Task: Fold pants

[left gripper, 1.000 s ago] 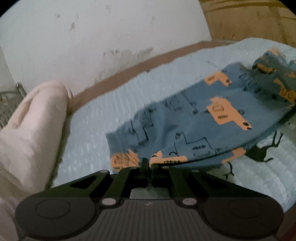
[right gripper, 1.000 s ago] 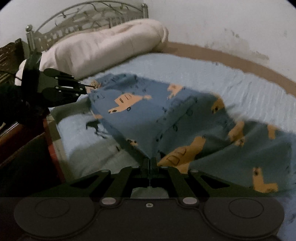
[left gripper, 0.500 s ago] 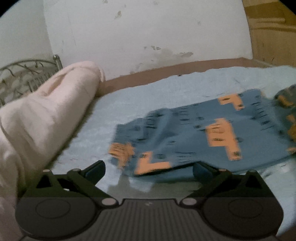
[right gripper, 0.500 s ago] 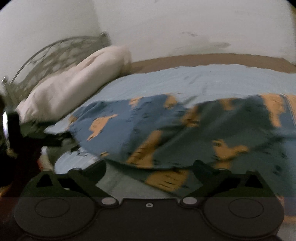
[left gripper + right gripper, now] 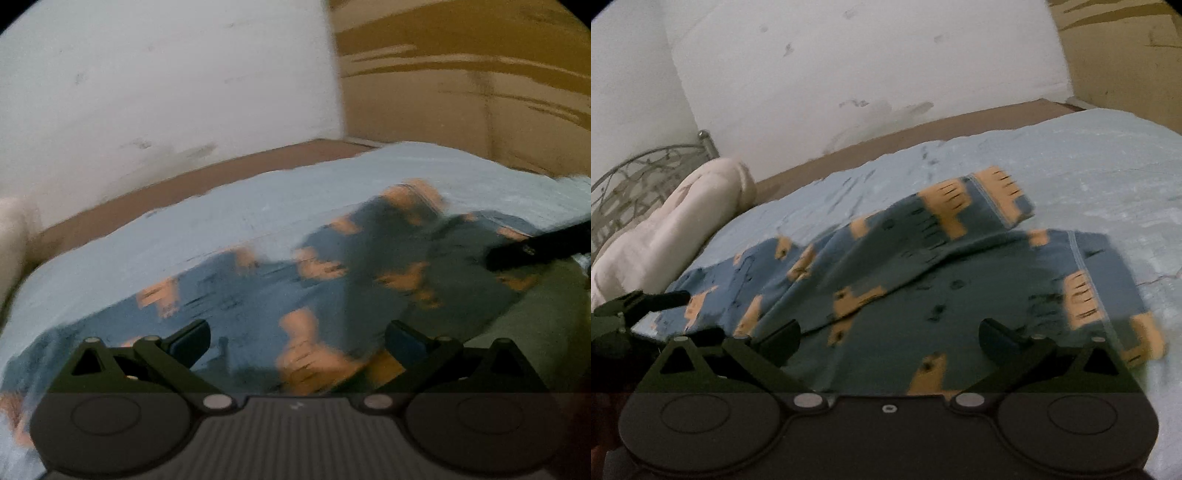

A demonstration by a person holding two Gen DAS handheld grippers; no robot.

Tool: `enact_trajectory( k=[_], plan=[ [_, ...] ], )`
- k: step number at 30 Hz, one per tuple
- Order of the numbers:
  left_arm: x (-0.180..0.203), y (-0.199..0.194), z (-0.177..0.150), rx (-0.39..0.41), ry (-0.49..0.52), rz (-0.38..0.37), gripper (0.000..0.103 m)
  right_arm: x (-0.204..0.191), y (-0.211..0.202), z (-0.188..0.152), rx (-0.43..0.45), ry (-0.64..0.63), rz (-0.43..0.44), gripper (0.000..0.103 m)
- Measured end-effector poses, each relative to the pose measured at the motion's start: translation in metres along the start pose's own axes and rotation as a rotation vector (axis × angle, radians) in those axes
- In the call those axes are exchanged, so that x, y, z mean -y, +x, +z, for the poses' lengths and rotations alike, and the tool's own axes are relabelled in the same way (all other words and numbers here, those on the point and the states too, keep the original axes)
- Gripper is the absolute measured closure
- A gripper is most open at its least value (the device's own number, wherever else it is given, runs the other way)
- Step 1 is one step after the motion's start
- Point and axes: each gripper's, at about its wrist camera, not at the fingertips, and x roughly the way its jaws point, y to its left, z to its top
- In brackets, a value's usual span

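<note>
Jaws of both grippers spread wide w/ nothing held, pants (image 5: 923,280) flat on bed (image 5: 1089,166), pillow (image 5: 683,221) nearby.

Both grippers (image 5: 297,341) (image 5: 888,338) matte black — round silver screws, ribbed bodies.

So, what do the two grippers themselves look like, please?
Both look alike. The left gripper and right gripper have dark, nearly black bodies with two round discs, small silver screw heads, triangular cut-outs in the linkage arms and dark bluish jaws. The left body shows fine ribbing. No cables or sleeves are visible.
</note>
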Motion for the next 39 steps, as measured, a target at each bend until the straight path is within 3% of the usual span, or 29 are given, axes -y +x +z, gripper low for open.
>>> enact_trajectory(
  k=[4,6,8,10,14,16,18,20,23,24,28,35,39],
  plan=[
    [0.033,0.022,0.013,-0.036,0.105,-0.019,0.005,0.028,0.003,0.021,0.005,0.053,-0.012,0.001],
    [0.041,0.029,0.014,-0.055,0.138,-0.035,0.023,0.041,0.008,0.033,0.008,0.084,-0.009,0.004],
    [0.047,0.036,0.017,-0.080,0.173,-0.061,0.048,0.056,0.015,0.046,0.021,0.119,-0.014,0.013],
    [0.051,0.041,0.017,-0.103,0.183,-0.077,0.054,0.070,0.026,0.060,0.015,0.145,-0.031,0.021],
    [0.057,0.050,0.012,-0.137,0.220,-0.069,0.056,0.100,0.057,0.078,-0.034,0.236,-0.048,0.022],
    [0.058,0.051,0.012,-0.144,0.226,-0.063,0.057,0.113,0.073,0.082,-0.075,0.306,-0.004,0.021],
    [0.058,0.053,0.014,-0.152,0.221,-0.060,0.064,0.120,0.084,0.083,-0.085,0.331,0.006,0.021],
    [0.057,0.052,0.016,-0.161,0.212,-0.051,0.085,0.122,0.092,0.084,-0.083,0.330,-0.003,0.021],
    [0.055,0.056,0.018,-0.174,0.187,-0.023,0.100,0.122,0.094,0.087,-0.061,0.335,-0.023,0.038],
    [0.053,0.055,0.019,-0.174,0.173,-0.023,0.101,0.122,0.094,0.089,-0.056,0.343,-0.026,0.053],
    [0.047,0.047,0.025,-0.160,0.136,-0.034,0.103,0.124,0.093,0.094,-0.037,0.362,-0.020,0.094],
    [0.036,0.028,0.041,-0.103,0.102,-0.020,0.103,0.107,0.056,0.115,0.058,0.311,0.026,0.098],
    [0.030,0.007,0.053,-0.034,0.064,-0.049,0.103,0.087,0.003,0.132,0.159,0.225,0.039,0.098]
  ],
)
